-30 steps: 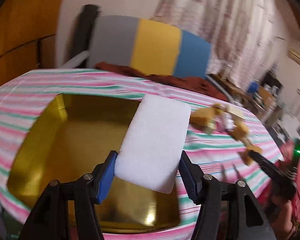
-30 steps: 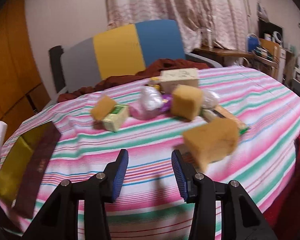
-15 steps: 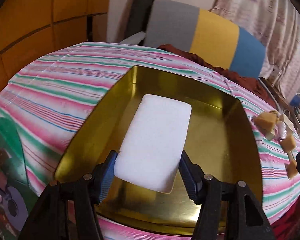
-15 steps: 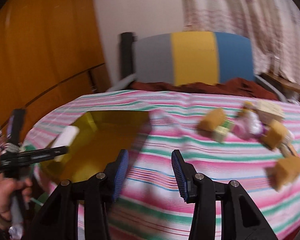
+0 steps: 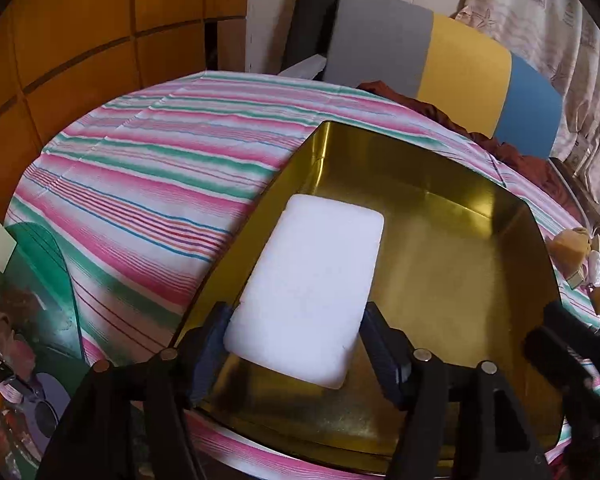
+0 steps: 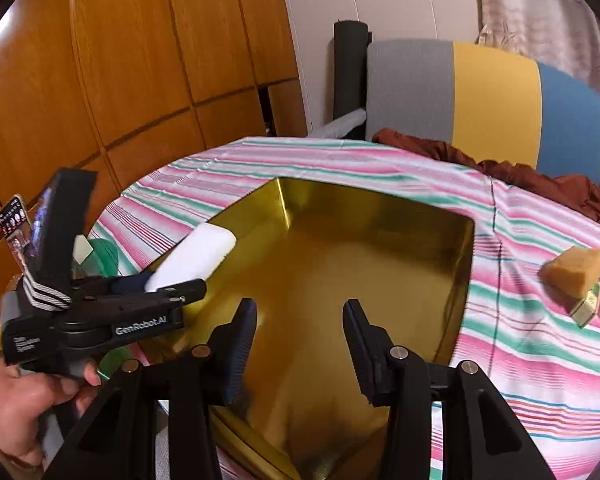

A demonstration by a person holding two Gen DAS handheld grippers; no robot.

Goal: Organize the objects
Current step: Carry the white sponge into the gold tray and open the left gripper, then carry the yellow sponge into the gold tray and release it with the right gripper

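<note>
Left wrist view: the white foam block [image 5: 308,284] is clamped between the fingers of the left gripper [image 5: 296,344] and held over the gold tray [image 5: 460,248]. The right gripper [image 6: 300,340] is held apart, empty, above that tray on the striped tablecloth [image 5: 160,184].

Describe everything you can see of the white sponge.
The white sponge is a flat rectangular slab with rounded corners, foam-like, plain and clean. The left gripper is shut on its near end, pads pressing both long sides. It hangs tilted over the left side of the gold tin; whether it touches the tin is unclear.
</note>
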